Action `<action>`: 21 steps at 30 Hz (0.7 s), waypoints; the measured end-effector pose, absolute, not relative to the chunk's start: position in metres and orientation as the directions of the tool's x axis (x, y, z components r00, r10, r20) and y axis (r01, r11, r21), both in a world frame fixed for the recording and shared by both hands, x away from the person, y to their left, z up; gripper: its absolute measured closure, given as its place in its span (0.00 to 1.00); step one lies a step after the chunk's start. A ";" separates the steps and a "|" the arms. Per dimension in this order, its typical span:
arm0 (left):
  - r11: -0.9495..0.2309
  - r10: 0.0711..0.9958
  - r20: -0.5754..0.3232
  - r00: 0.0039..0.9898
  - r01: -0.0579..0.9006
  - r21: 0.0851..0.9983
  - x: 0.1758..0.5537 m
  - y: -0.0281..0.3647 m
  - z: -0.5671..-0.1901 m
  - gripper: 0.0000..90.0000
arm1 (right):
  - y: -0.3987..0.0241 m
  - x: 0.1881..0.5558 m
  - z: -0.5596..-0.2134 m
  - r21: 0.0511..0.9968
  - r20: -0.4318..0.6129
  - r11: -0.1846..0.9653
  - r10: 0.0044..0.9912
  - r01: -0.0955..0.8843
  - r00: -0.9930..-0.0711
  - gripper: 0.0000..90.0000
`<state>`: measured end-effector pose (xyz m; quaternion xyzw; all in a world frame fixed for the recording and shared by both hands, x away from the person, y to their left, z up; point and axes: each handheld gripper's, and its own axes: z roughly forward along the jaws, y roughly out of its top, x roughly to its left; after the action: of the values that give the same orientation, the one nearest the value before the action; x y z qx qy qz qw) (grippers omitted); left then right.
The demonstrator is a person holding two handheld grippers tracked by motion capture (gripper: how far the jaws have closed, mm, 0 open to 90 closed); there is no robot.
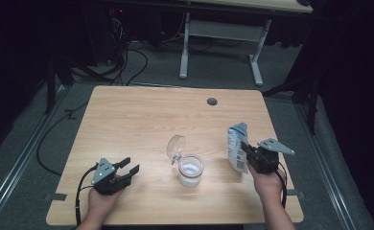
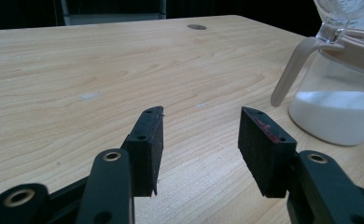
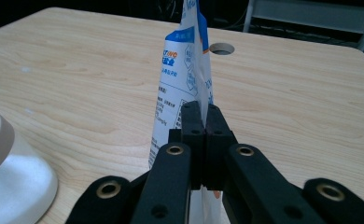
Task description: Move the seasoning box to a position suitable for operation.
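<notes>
Two grippers are at work at the near edge of the wooden table (image 1: 127, 115). The right gripper (image 1: 246, 152) has its jaws pressed together on a thin edge of a blue-and-white pouch (image 1: 236, 146), which stands roughly upright just beyond the person's right hand (image 1: 267, 184). In the right gripper view the pads pinch only a narrow strip of the pouch (image 3: 180, 79), low on its side, so most of the pouch rises free above the grip.

That hold looks like the main risk: with so little film between the pads, the pouch could swing, fold or slip out when tipped, and the contents could spill onto the table short of the jar. A tilt begun too far to the side would do the same, since the pouch sits apart from the jar, to its right in the high view.

The left gripper (image 1: 127, 168) rests low over the table with its jaws apart and nothing between them; the glass jar (image 1: 191, 169) lies to its right, near but not touching. The jar holds white powder, and its clear hinged lid (image 1: 176, 146) stands open. Unheld, the jar could probably slide or tip if the pouch bumps it.

Farther back, a round cable hole (image 1: 212, 101) marks the table's far side.
</notes>
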<state>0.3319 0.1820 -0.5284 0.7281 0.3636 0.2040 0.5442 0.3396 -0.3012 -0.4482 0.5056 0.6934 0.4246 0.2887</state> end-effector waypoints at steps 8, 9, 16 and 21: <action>-0.143 0.755 -0.098 0.649 0.308 0.941 0.331 0.181 -0.529 0.56 | -0.309 0.337 -0.457 0.910 0.066 0.069 0.950 0.409 -0.306 1.00; -0.148 0.755 -0.094 0.649 0.308 0.940 0.331 0.181 -0.529 0.56 | -0.310 0.336 -0.458 0.913 0.067 0.066 0.949 0.403 -0.308 1.00; -0.155 0.756 -0.090 0.648 0.311 0.938 0.331 0.180 -0.530 0.56 | -0.316 0.334 -0.466 0.934 0.097 0.018 0.949 0.357 -0.300 1.00; -0.166 0.756 -0.080 0.649 0.309 0.936 0.330 0.179 -0.530 0.55 | -0.318 0.334 -0.473 0.944 0.110 -0.007 0.949 0.331 -0.294 1.00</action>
<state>0.3301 0.1789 -0.5297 0.7344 0.3626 0.2092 0.5343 0.3337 -0.3184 -0.4731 0.5062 0.6323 0.4974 0.3108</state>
